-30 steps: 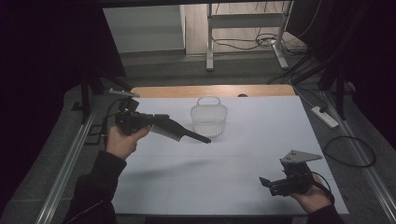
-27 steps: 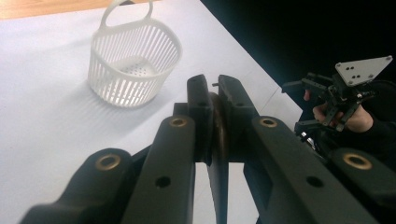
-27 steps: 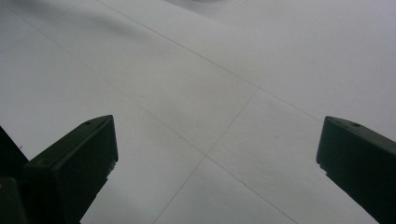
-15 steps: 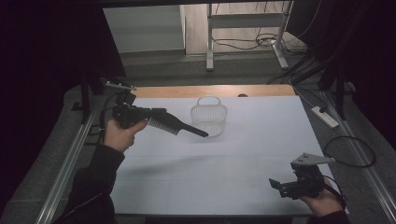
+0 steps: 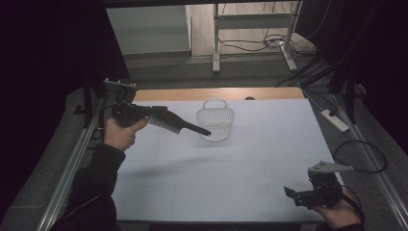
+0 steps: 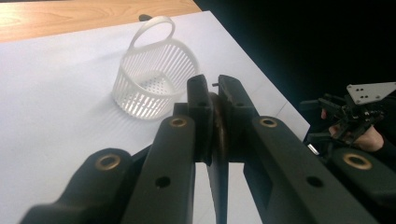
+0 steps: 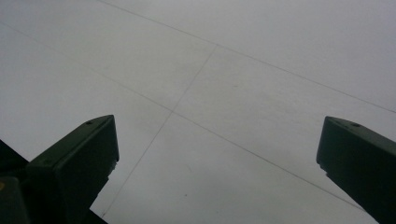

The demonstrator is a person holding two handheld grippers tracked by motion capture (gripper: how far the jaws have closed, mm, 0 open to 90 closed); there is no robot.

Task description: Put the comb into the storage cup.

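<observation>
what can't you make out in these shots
- Comb: in the left gripper view the left gripper's own fingers cover it, leaving just a dark sliver between them.
- Basket inside: its far part is out of sight behind the slatted wall in the left gripper view; too small to check in the high view.
- Right gripper: its finger tips are dark and small in the high view.
- Dark spot at the table's far wooden edge: too small to name.
</observation>
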